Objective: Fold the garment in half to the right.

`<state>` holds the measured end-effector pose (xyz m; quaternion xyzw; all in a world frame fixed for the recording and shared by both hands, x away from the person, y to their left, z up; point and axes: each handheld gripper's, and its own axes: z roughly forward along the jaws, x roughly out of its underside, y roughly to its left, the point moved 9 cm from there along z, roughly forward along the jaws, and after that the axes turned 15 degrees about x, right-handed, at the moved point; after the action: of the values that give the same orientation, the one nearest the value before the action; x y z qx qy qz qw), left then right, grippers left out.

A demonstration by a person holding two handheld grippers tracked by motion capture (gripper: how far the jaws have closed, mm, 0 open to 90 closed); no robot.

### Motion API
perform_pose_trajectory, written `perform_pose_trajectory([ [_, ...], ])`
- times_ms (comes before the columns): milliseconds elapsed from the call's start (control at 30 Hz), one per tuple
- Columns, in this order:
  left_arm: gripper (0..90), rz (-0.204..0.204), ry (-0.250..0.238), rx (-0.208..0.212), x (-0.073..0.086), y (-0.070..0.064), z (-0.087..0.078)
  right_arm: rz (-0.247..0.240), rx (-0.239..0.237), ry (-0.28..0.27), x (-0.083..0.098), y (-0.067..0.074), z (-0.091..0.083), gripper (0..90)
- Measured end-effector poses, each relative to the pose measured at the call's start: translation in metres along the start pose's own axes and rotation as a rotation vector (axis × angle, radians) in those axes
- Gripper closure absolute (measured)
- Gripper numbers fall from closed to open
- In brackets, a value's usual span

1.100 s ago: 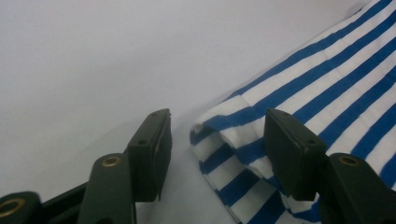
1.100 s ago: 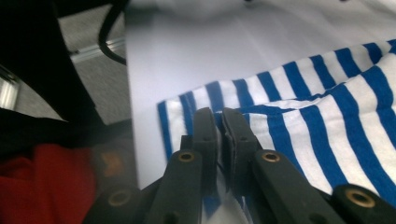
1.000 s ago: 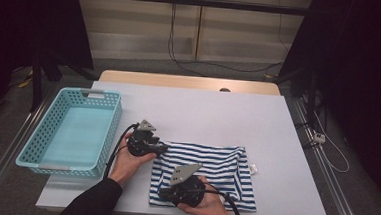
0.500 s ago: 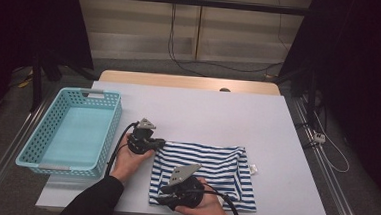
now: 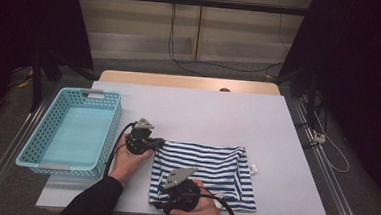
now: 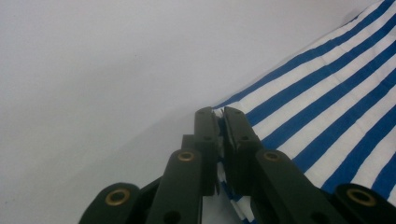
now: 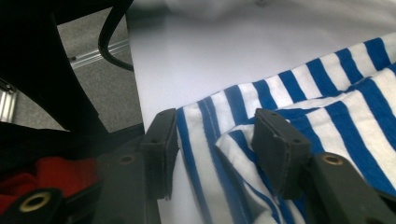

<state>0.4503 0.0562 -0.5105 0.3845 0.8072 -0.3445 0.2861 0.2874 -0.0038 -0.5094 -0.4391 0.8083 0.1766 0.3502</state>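
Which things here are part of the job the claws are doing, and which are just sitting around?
Part of the job:
- striped cloth
- left claw, pinched shut on the cloth's edge
- right claw, jaws just been opening, cloth corner between them, not pressed

Just sitting around:
- blue basket, beside the cloth
- white table
- loose cable on the floor

Your left gripper is now pinching the striped cloth edge; your right gripper is just opening, cloth lying loose between its jaws.
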Motion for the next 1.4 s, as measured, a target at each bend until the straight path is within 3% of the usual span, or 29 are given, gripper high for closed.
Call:
perform_pose_trajectory([
  [100,84.4,0.003,-0.001,-0.001,0.0,0.001,-0.0011,-0.034,0.018,-0.005,0.0002,0.0015,0.0012,46.6],
  [233,83.9,-0.003,-0.003,-0.003,0.0,0.0009,-0.0009,-0.044,0.036,-0.013,0.0026,0.0031,0.001,46.3],
  [300,83.9,-0.033,-0.046,0.006,-0.0029,-0.0019,0.0019,-0.027,0.051,-0.016,0.0032,0.004,0.0009,46.0],
  [367,83.9,-0.035,-0.04,0.0,-0.0025,-0.0017,0.0018,-0.022,0.051,-0.016,0.0033,0.0039,0.001,45.8],
  [433,83.9,-0.039,-0.036,-0.004,-0.0018,-0.0016,0.0014,-0.027,0.041,-0.018,0.0043,0.0051,0.0003,45.9],
  [600,82.8,-0.052,-0.049,-0.006,-0.002,-0.0015,0.0022,-0.067,0.081,-0.033,0.0052,0.0053,0.0019,46.0],
  [800,82.4,-0.051,-0.049,-0.01,-0.0019,-0.0013,0.0021,-0.086,0.115,-0.045,0.0071,0.0078,0.0023,46.3],
  [900,82.2,-0.025,-0.021,0.001,-0.0005,0.0006,0.0004,-0.097,0.123,-0.045,0.0073,0.0077,0.0025,46.7],
  [1067,84.2,-0.035,-0.052,0.014,-0.0032,-0.0027,0.0017,-0.095,0.133,-0.022,0.0064,0.0085,0.0024,48.2],
  [1167,84.6,-0.037,-0.043,0.009,-0.0023,-0.0017,0.0023,-0.094,0.128,-0.02,0.0054,0.0072,0.0024,52.2],
  [1267,84.6,-0.043,-0.043,0.015,-0.0021,-0.0015,0.0025,-0.075,0.128,-0.021,0.0051,0.0009,0.0019,63.5],
  [1400,84.8,-0.061,-0.047,0.014,-0.0015,-0.0023,0.0025,-0.07,0.143,-0.016,0.0047,0.0017,0.0015,66.0],
])
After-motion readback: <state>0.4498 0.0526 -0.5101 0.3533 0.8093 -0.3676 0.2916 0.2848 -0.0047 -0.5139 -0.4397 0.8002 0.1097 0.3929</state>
